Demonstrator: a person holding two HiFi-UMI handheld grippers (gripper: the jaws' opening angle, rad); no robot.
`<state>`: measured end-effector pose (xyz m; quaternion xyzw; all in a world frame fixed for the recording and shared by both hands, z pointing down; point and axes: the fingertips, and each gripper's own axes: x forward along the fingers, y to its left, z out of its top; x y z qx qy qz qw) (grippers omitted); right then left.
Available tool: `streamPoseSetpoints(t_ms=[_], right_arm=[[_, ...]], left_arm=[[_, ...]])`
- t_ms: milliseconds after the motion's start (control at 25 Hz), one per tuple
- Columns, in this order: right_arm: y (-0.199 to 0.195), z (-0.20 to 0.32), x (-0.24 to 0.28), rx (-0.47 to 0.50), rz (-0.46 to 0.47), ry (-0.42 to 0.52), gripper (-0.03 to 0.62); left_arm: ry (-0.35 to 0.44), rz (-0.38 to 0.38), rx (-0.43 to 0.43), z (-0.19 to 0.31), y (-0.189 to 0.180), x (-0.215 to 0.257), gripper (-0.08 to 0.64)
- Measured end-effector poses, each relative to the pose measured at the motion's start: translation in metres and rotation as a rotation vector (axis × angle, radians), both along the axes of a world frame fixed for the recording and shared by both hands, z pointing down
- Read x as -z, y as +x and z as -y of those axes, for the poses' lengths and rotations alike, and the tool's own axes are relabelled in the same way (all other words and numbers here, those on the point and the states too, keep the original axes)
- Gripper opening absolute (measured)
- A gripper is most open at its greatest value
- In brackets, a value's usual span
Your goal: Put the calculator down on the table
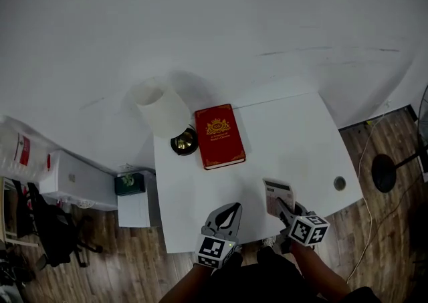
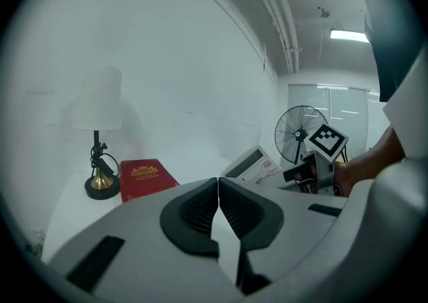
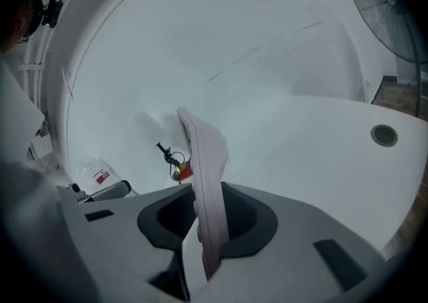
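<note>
A pale grey calculator [image 1: 278,197] is held over the near right part of the white table [image 1: 294,141], its keys and display facing up. My right gripper [image 1: 284,211] is shut on its near edge. In the right gripper view the calculator [image 3: 204,181] stands edge-on between the jaws. In the left gripper view the calculator [image 2: 251,163] and the right gripper's marker cube [image 2: 327,140] show to the right. My left gripper [image 1: 231,215] rests at the table's front edge, left of the calculator, with its jaws closed together [image 2: 219,211] and nothing in them.
A red book [image 1: 219,136] lies at the table's middle back, with a brass-based lamp [image 1: 182,140] and its white shade [image 1: 160,108] to its left. A round cable hole [image 1: 340,182] sits near the table's right edge. A standing fan [image 2: 299,133] is beyond the table.
</note>
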<state>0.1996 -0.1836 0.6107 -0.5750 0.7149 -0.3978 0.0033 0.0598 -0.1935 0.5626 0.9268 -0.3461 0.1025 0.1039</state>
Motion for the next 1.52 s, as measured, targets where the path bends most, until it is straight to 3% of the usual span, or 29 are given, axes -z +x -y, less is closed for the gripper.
streamPoseSetpoints(t_ms=[120,320,600,1040,1360,1520], right_arm=[[-0.013,0.003,-0.022,0.027,0.052,-0.076,0.107],[-0.036,0.006,-0.058,0.021,0.265,-0.210,0.107],[-0.049,0.012,-0.089,0.073,0.281,-0.284,0.107],[-0.049,0.020,-0.108,0.097,0.214,-0.314,0.110],[-0.035,0.025,-0.113,0.099,-0.006,-0.307,0.167],[-0.028,0.031,-0.113,0.143,-0.149,-0.284,0.239]], left_arm=[[0.008,0.019,0.017,0.001,-0.005,-0.006,0.021],[-0.002,0.041,0.042,0.001,-0.013,-0.010,0.021],[-0.036,0.066,0.081,-0.005,-0.021,-0.026,0.021],[-0.013,0.096,0.082,-0.002,-0.022,-0.028,0.021],[-0.039,0.097,0.075,-0.002,-0.021,-0.037,0.021],[-0.049,0.094,0.064,-0.001,-0.016,-0.040,0.021]])
